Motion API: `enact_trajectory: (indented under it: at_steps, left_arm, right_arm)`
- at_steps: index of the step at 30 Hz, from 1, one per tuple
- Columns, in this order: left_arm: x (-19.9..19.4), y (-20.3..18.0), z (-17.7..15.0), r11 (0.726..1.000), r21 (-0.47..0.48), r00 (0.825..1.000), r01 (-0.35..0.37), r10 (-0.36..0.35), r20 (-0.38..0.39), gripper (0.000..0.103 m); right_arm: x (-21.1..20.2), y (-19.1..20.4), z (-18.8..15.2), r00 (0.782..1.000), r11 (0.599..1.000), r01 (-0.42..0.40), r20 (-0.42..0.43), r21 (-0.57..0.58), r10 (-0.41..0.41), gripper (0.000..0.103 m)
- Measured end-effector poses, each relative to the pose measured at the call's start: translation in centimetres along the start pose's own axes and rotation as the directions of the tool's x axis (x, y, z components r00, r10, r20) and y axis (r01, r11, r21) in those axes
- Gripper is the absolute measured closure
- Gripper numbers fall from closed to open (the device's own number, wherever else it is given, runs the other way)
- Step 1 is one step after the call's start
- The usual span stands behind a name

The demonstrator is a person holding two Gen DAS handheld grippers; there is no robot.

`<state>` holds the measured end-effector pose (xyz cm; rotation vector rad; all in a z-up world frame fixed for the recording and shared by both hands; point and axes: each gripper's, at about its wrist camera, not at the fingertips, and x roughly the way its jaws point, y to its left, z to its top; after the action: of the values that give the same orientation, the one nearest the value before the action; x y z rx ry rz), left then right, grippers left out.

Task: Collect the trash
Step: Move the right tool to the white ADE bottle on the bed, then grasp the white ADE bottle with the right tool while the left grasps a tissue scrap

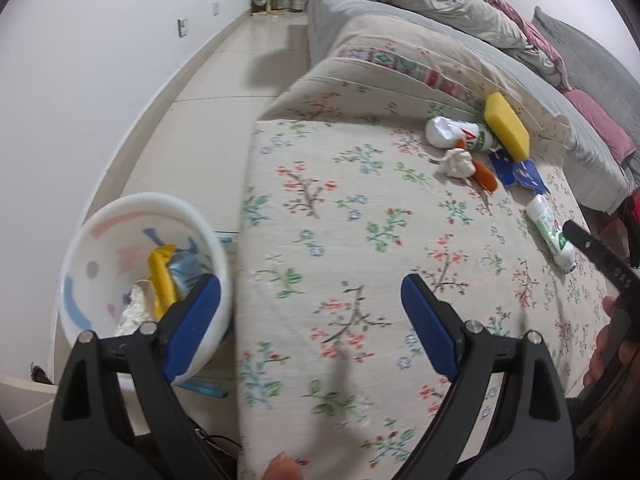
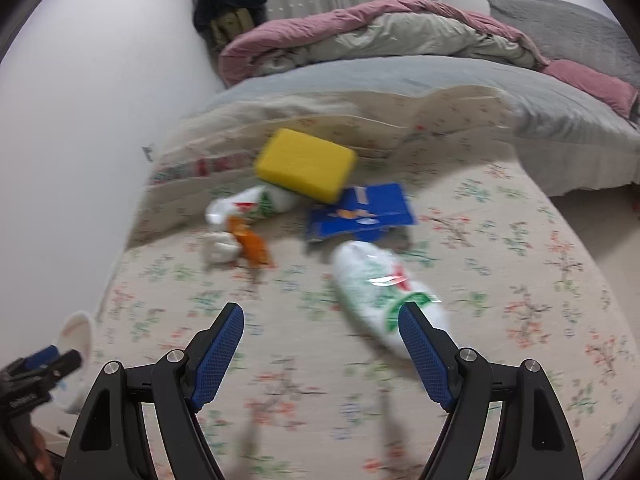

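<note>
Trash: tube (image 2: pixel 380 288), sponge (image 2: pixel 306 164) on floral mattress (image 1: pixel 340 240); left gripper (image 1: pixel 312 320), right gripper (image 2: pixel 320 344) both released, empty.

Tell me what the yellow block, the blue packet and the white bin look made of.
Yellow block: likely foam sponge, matte, soft rounded edges. Blue packet: probably thin printed card or paper, flat and creased, slight sheen. White bin: smooth glossy plastic, thin moulded rim.
</note>
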<state>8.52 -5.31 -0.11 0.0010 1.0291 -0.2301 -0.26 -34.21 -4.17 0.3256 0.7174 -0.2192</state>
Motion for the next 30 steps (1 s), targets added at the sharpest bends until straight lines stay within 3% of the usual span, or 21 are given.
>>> enact_trajectory:
  at_steps: [9, 17, 19, 21, 24, 30]
  left_arm:
    - [1.4, -3.7, 1.4, 0.997, 0.063, 0.999, 0.049, -0.049, 0.006, 0.011]
    - [3.9, -7.1, 2.6, 0.988, 0.135, 0.997, 0.081, -0.082, 0.003, 0.011]
    - [4.5, -7.7, 2.8, 0.985, 0.147, 0.996, 0.093, -0.094, 0.003, 0.011]
    - [4.9, -8.1, 3.0, 0.983, 0.151, 0.995, 0.103, -0.105, 0.001, 0.012]
    - [5.6, -8.6, 3.6, 0.979, 0.151, 0.99, 0.139, -0.141, 0.003, 0.016]
    - [7.1, -9.5, 5.2, 0.969, 0.141, 0.978, 0.202, -0.206, 0.011, 0.029]
  right_arm:
    - [2.2, -3.0, -0.1, 0.997, 0.999, 0.05, -0.061, 0.023, -0.048, 0.022]
    - [3.8, -1.5, -0.1, 0.996, 0.995, 0.057, -0.071, -0.083, -0.063, 0.024]
    - [4.4, -1.4, -0.2, 0.995, 0.994, 0.054, -0.08, -0.096, -0.062, 0.029]
    - [5.0, -1.4, -0.2, 0.994, 0.994, 0.05, -0.09, -0.098, -0.059, 0.042]
    - [5.3, -1.8, -0.2, 0.994, 0.996, 0.047, -0.092, -0.076, -0.054, 0.051]
    - [4.2, -2.7, 0.3, 0.998, 0.999, 0.025, -0.051, -0.028, -0.027, 0.059]
